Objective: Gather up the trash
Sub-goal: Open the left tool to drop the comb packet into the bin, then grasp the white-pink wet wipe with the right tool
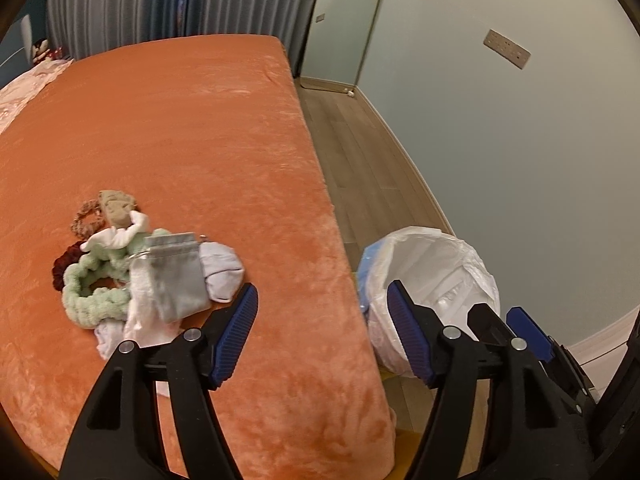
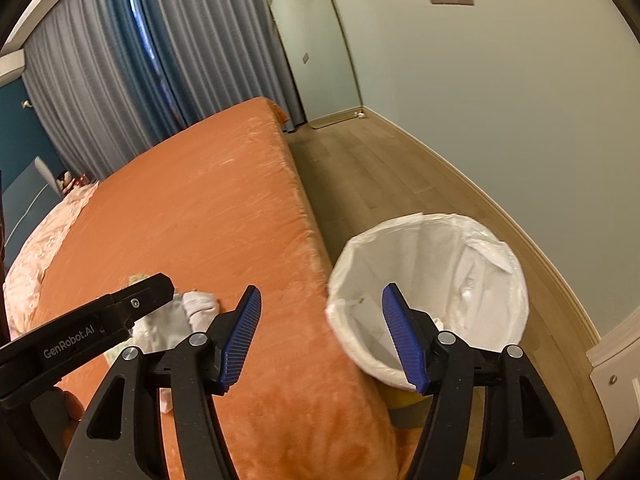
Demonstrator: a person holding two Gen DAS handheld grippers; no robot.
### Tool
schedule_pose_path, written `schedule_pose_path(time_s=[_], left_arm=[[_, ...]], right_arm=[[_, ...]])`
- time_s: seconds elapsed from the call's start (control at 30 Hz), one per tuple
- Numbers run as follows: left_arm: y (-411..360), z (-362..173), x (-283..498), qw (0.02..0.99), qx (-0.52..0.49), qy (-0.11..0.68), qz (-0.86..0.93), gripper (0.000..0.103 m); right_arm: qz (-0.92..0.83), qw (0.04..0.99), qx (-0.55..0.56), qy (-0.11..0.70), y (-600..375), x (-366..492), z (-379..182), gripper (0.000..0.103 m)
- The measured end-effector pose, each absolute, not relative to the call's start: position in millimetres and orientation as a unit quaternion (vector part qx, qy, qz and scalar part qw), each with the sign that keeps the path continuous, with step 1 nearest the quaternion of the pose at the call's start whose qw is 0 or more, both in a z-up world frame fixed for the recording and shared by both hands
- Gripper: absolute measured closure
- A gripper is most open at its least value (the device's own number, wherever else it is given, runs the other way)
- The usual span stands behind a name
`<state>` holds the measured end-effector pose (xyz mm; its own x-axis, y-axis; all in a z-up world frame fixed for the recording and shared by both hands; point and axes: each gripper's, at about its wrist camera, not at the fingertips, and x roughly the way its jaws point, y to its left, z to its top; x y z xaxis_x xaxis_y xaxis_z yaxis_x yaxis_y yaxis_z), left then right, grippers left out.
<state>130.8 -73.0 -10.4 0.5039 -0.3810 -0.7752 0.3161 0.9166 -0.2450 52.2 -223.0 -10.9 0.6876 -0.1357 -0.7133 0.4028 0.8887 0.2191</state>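
Bed [image 1: 192, 128] with orange plush cover, filling the left and centre of the view. Near its right edge, one heap: mint-green knitted scrunchie [image 1: 94, 286]; dark red scrunchie [image 1: 64, 266] at the heap's left; brown beaded loop [image 1: 84, 216] behind; beige fabric piece [image 1: 116, 208]; white cloth strip [image 1: 116, 238]; grey drawstring pouch [image 1: 174, 276]; pale lilac folded cloth [image 1: 222, 274]. On the wooden floor [image 1: 344, 152] just beside the bed's right edge, a bin lined with a white plastic bag [image 1: 436, 272]. Left gripper [image 1: 322, 308], black with blue ribbed pads, jaws apart, nothing between them. Part of the right gripper [image 1: 528, 332] at lower right.
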Motion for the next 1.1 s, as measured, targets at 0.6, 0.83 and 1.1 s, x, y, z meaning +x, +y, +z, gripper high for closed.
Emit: schedule_pose_path(time_s=[0.6,0.83,1.1], left_arm=[[31.3,-36.4,130.4,0.87,-0.075,0.473,-0.119,0.034],[74.2,-60.9,133.1,0.86,-0.097,0.494,-0.081,0.034],[114.7,-102.7,136.7,0.837,-0.131,0.529,-0.043,0.034]], right_arm=[[-0.089,0.902,0.147,0.396,-134.8,69.8,-25.7,0.042],[-0.067,0.899,0.135,0.411,-107.0,76.1,-38.1,0.042],[-0.041,0.888,0.132,0.439,-76.4,85.0,-66.3,0.042]])
